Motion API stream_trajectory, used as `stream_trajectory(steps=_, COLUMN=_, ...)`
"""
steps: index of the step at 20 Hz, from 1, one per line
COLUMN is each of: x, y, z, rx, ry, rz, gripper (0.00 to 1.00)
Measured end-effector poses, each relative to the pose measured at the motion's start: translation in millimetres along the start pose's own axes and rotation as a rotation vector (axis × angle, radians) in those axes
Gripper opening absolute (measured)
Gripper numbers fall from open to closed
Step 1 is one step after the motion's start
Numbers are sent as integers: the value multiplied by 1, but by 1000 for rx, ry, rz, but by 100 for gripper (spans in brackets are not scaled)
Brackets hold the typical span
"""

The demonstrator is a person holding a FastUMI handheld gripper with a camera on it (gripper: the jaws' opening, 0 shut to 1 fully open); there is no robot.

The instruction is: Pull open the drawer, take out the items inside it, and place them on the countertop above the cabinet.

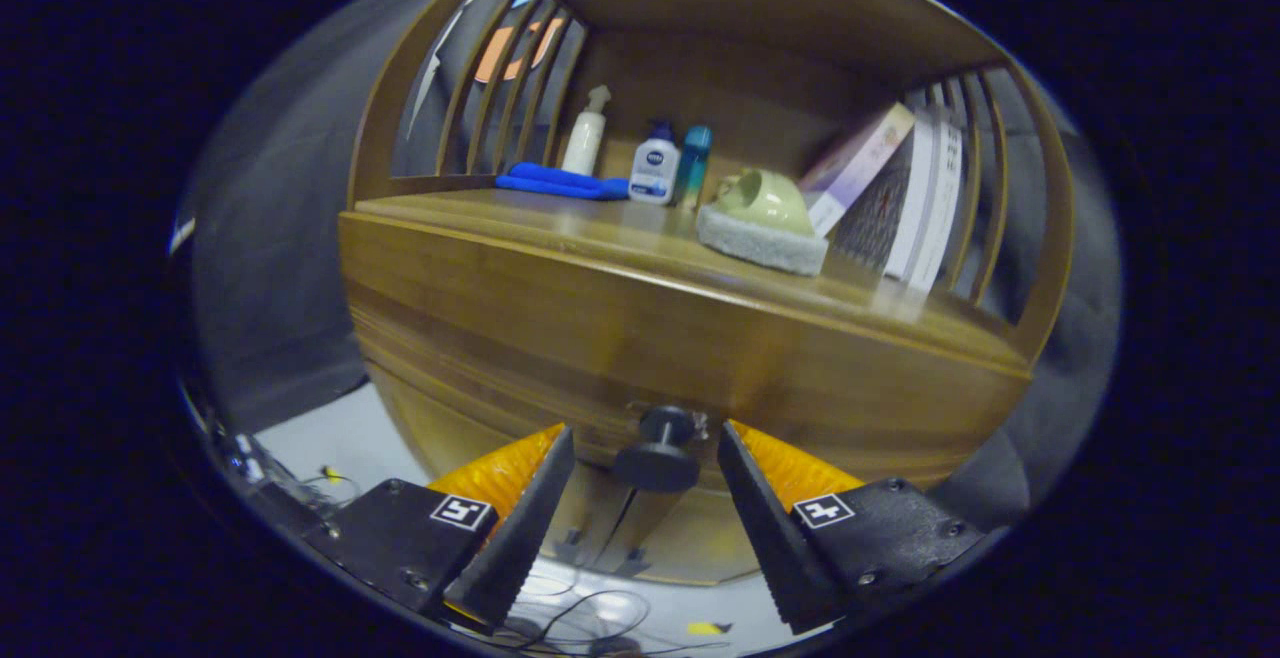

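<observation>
Setting: wooden cabinet (560, 308), drawer shut.
Gripper (645, 463): fingers apart, straddling the knob (660, 448).
Knob: dead ahead, untouched.

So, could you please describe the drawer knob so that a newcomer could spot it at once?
Start at the wooden cabinet and drop below its countertop to the drawer front. The drawer knob sticks out between the open gripper fingers, untouched. It is the one dark, round, mushroom-shaped thing on the plain wood.
</observation>
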State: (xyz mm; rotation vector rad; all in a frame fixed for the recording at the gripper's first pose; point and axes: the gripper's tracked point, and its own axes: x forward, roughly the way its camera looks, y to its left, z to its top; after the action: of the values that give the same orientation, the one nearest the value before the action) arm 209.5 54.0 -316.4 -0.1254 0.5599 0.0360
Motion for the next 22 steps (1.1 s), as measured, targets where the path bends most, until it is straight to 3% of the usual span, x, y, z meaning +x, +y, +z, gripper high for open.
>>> stream_trajectory(steps=4, x=-35, y=-25, z=20, rx=4, ry=-62, rz=-23, gripper=95)
stream_trajectory(steps=9, x=-101, y=-46, z=43, rx=16, ry=-157, rz=5, gripper=95)
stream_trajectory(steps=14, x=-190, y=-82, z=78, rx=17, ry=-296, rz=-11, gripper=95)
stream_trajectory(steps=22, x=-343, y=-120, z=148, rx=121, ry=-597, rz=45, gripper=95)
